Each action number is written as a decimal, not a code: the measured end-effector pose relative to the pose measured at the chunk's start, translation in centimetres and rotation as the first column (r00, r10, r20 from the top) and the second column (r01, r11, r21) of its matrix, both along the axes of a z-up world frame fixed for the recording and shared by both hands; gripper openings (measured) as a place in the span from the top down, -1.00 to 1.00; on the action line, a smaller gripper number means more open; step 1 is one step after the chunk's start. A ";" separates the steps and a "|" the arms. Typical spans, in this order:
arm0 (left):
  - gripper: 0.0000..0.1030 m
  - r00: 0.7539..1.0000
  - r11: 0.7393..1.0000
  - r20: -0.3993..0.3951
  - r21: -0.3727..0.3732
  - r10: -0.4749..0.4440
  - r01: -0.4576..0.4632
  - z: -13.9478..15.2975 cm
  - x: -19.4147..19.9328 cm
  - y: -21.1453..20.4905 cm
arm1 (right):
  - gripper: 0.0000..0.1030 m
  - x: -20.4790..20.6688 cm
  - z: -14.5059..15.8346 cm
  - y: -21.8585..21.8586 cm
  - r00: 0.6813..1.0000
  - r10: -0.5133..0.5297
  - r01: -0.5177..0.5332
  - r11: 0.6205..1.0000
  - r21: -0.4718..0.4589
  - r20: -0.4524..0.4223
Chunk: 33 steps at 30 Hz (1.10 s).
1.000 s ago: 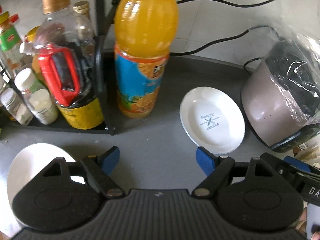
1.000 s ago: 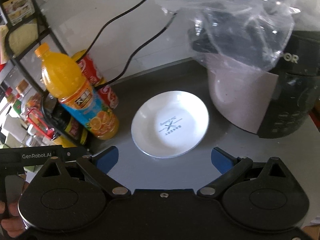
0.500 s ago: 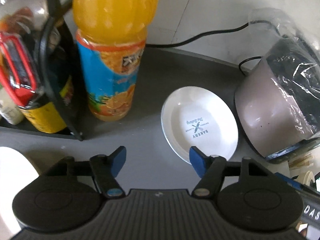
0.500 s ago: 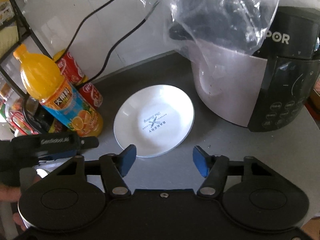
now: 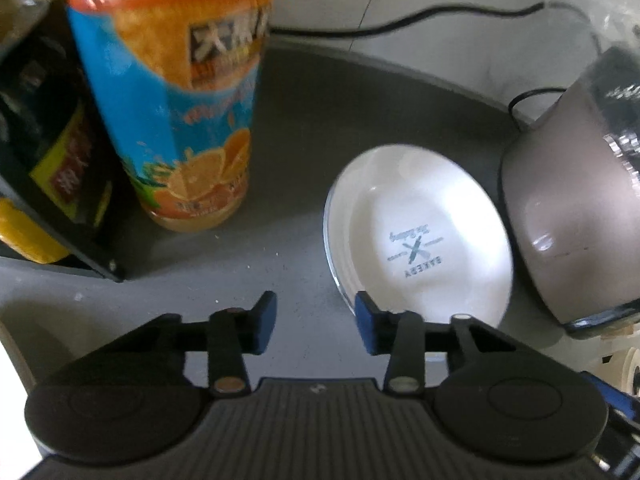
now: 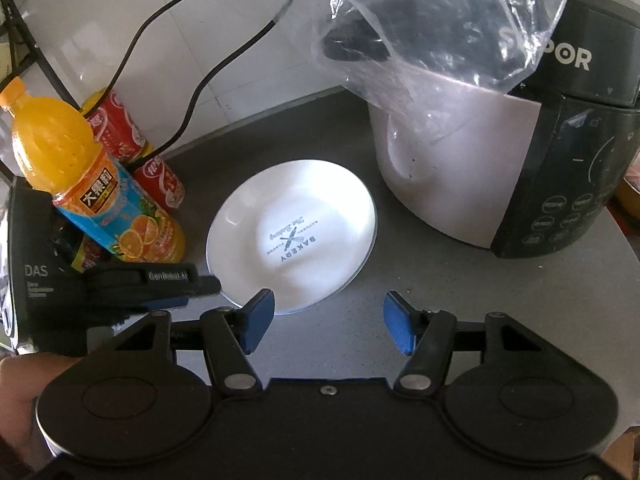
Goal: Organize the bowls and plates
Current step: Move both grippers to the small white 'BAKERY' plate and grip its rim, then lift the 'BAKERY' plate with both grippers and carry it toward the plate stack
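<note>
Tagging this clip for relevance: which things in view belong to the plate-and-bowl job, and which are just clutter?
Job:
plate
left claw
right claw

Clutter:
juice bottle
red cans
cooker
plastic bag
cables
rack

Juice bottle (image 5: 176, 92) blurred, top cut off; plate (image 5: 420, 240) edge blurred.

The plate (image 6: 292, 236) looks like glossy white glazed ceramic with a grey printed mark. The bench (image 6: 460, 292) is a matt grey surface, smooth but lightly speckled. The juice bottle (image 6: 96, 196) is clear plastic with a shiny printed wrap label. A thin, crinkled, transparent plastic bag (image 6: 440, 28) drapes the cooker (image 6: 500, 152), whose body is smooth satin white plastic with a glossy dark panel. The fingers (image 6: 260, 316) carry matt blue pads on matt black plastic arms with small metal rivets
</note>
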<state>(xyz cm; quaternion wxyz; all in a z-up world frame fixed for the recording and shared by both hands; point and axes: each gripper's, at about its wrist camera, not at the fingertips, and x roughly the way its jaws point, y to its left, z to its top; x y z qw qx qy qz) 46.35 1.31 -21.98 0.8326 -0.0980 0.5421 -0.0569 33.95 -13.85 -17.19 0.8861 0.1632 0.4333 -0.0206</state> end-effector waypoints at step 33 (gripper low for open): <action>0.75 0.995 0.997 -0.056 0.004 -0.080 0.081 -0.9 -1.8 1.6 | -0.16 2.1 -2.0 0.2 0.997 0.021 -0.018 0.999 0.037 -0.080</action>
